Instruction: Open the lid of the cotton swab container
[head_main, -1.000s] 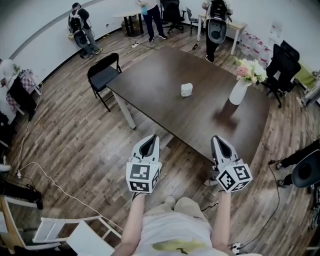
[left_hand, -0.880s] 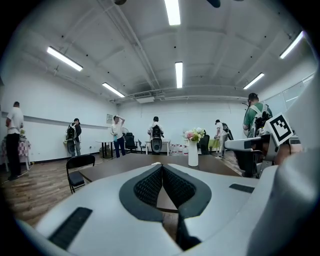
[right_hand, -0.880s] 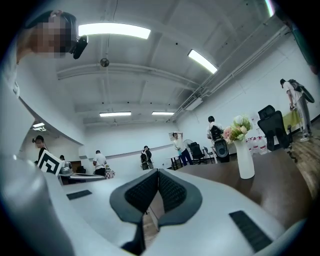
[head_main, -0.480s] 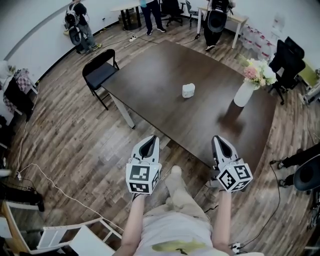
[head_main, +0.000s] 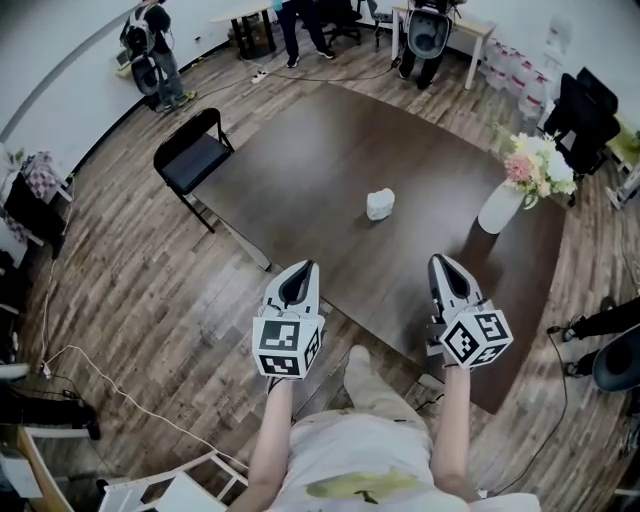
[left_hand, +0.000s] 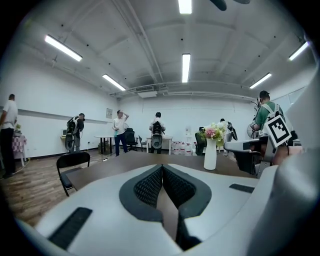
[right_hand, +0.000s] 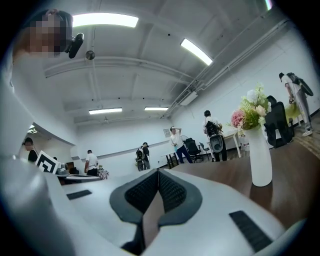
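Note:
The small white cotton swab container (head_main: 380, 204) stands with its lid on near the middle of the dark brown table (head_main: 340, 160). My left gripper (head_main: 300, 272) is shut and empty, held over the floor just short of the table's near edge. My right gripper (head_main: 444, 266) is shut and empty too, its tip over the table's near edge. Both are well short of the container. In the left gripper view (left_hand: 162, 169) and the right gripper view (right_hand: 158, 173) the pads meet with nothing between them; the container does not show in either.
A white vase of flowers (head_main: 512, 198) stands on the table's right side, also in the gripper views (left_hand: 210, 150) (right_hand: 259, 150). A black folding chair (head_main: 192, 158) sits at the table's left. Office chairs (head_main: 582, 112) and several people (head_main: 150, 50) are further off.
The view has moved closer to the table; container and vase sit lower in the frame. Both grippers stay shut and keep their places in the view.

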